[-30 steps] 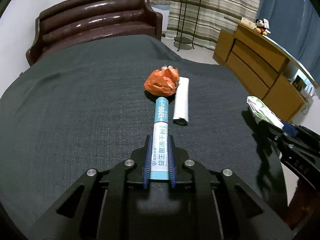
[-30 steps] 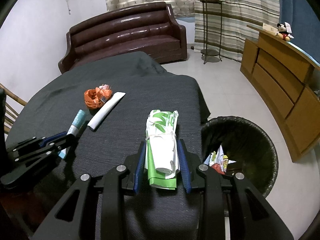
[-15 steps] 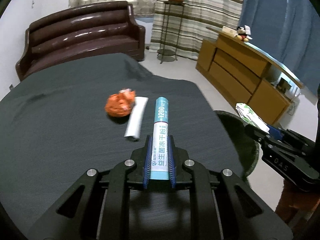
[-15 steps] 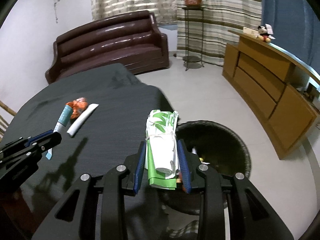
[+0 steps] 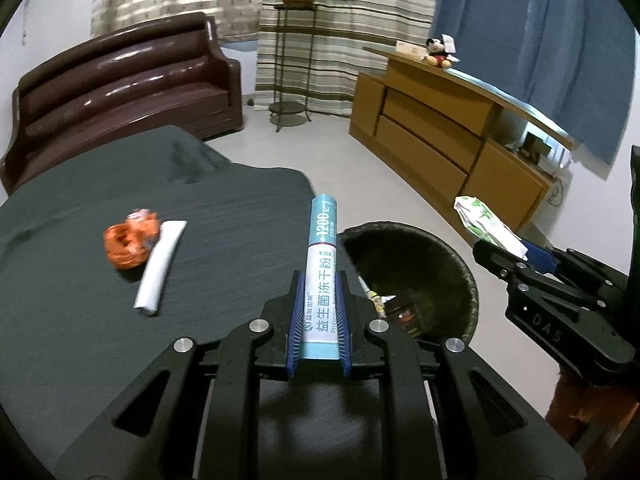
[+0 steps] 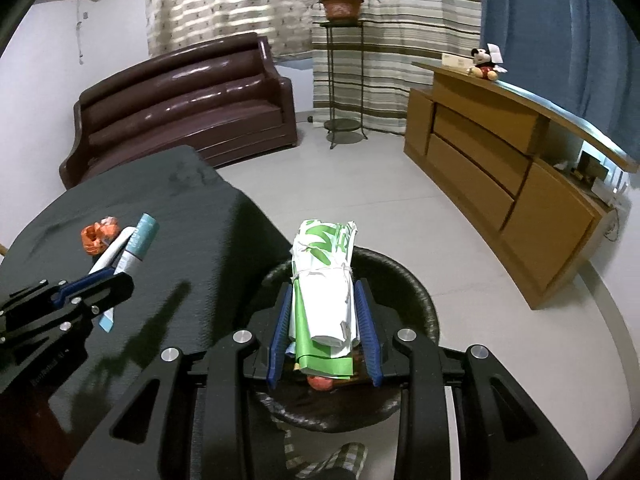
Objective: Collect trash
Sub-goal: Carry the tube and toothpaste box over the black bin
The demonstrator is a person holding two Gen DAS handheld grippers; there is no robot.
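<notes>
My left gripper [image 5: 319, 280] is shut on a teal and white tube [image 5: 321, 264] and holds it above the table's right edge, beside the black trash bin [image 5: 452, 264]. My right gripper [image 6: 324, 292] is shut on a green and white paper packet [image 6: 324, 280], directly over the bin [image 6: 416, 284]. An orange crumpled wrapper [image 5: 130, 242] and a white tube [image 5: 160, 264] lie on the dark table [image 5: 80, 320]. The right gripper also shows in the left wrist view [image 5: 496, 250], and the left gripper in the right wrist view [image 6: 116, 280].
The bin holds several pieces of trash [image 5: 400, 308]. A brown sofa [image 5: 120, 88] stands behind the table. A wooden sideboard [image 5: 448, 136] runs along the right wall, with a metal plant stand [image 5: 292, 64] by the striped curtain.
Both grippers have swung right with their loads. The right gripper went from over the table to over the bin. The left gripper lifted the tube off the table toward the bin.
</notes>
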